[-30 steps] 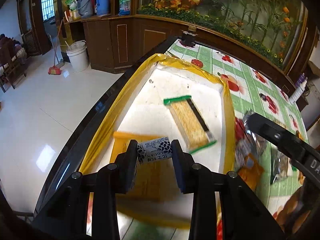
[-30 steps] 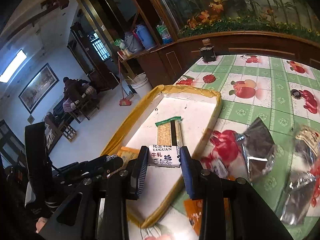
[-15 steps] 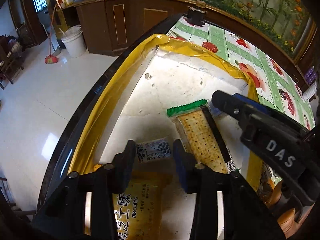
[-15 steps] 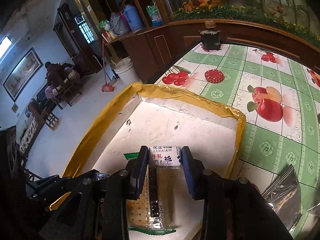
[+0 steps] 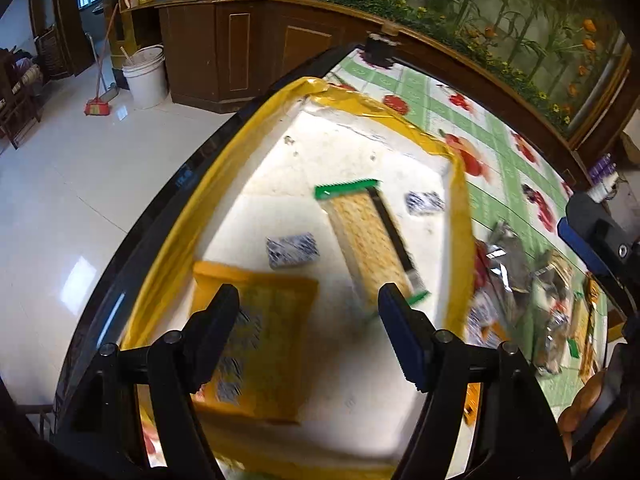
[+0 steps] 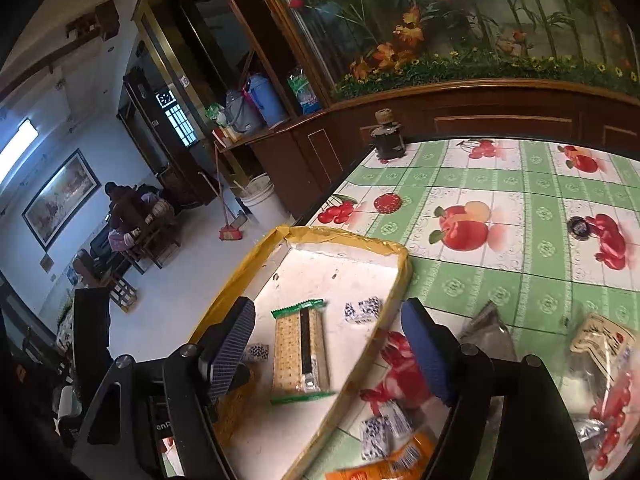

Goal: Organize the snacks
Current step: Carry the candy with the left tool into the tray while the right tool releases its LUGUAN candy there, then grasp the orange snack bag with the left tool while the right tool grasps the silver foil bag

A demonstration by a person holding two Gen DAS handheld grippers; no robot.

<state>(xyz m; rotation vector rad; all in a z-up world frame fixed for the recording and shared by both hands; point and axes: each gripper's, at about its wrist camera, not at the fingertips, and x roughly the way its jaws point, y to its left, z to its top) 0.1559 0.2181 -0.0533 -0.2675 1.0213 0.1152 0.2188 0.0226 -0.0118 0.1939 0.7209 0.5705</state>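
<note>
A white foam tray with a yellow taped rim (image 5: 224, 168) (image 6: 352, 236) lies at the table's left edge. In it lie a green-ended cracker pack (image 5: 370, 236) (image 6: 300, 350), an orange biscuit packet (image 5: 256, 336), and two small blue-and-white candy packs (image 5: 293, 250) (image 5: 424, 203); the right wrist view shows them too (image 6: 256, 352) (image 6: 363, 310). My left gripper (image 5: 308, 332) is open and empty above the tray's near part. My right gripper (image 6: 328, 348) is open and empty above the tray's right rim.
A green fruit-print tablecloth (image 6: 520, 240) covers the table. Silver and orange snack packets (image 5: 520, 264) (image 6: 384, 432) (image 6: 600, 344) lie right of the tray. A dark bottle (image 6: 387, 140) stands at the far edge. The table's black edge (image 5: 168, 200) drops to the floor.
Both grippers opened and let go of their candy packs, which now lie in the tray. Both grippers pulled back from the tray.
</note>
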